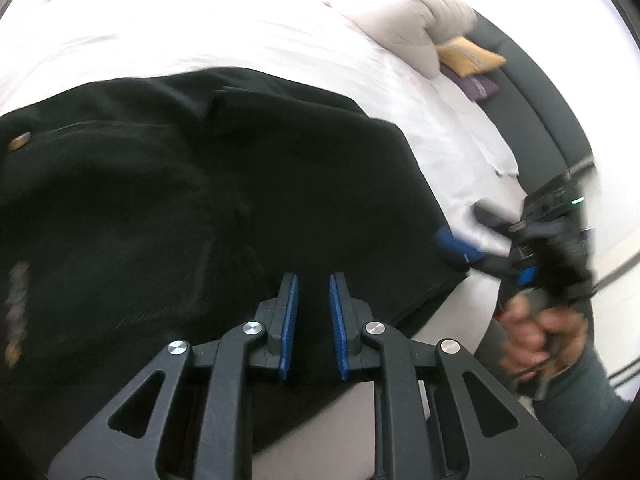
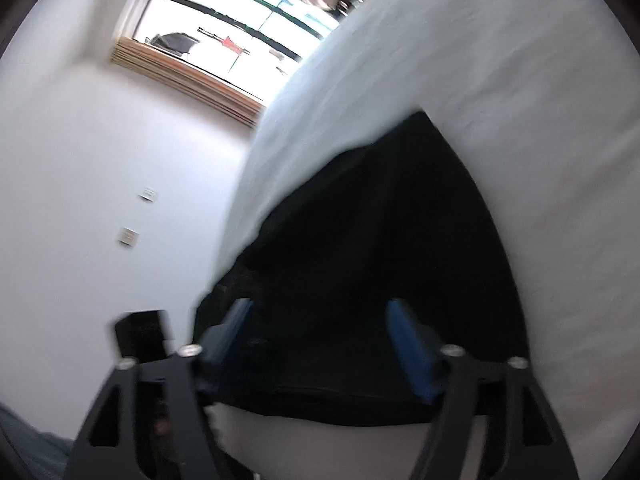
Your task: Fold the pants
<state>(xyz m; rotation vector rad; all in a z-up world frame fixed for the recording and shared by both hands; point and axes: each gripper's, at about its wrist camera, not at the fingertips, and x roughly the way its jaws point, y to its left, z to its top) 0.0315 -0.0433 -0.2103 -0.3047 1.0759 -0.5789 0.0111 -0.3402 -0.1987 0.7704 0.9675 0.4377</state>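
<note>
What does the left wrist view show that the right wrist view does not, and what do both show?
Only the left wrist view shows the left tongs, nearly shut on a fold of the black pants, plus the grey pillow, yellow cushion, purple cushion and the person's hand gripping the right tongs.

Only the right wrist view shows the window, the wall switches and the right tongs' wide-open jaws from behind, over the pants' edge.

Both show the black pants lying on the white bed sheet.
</note>
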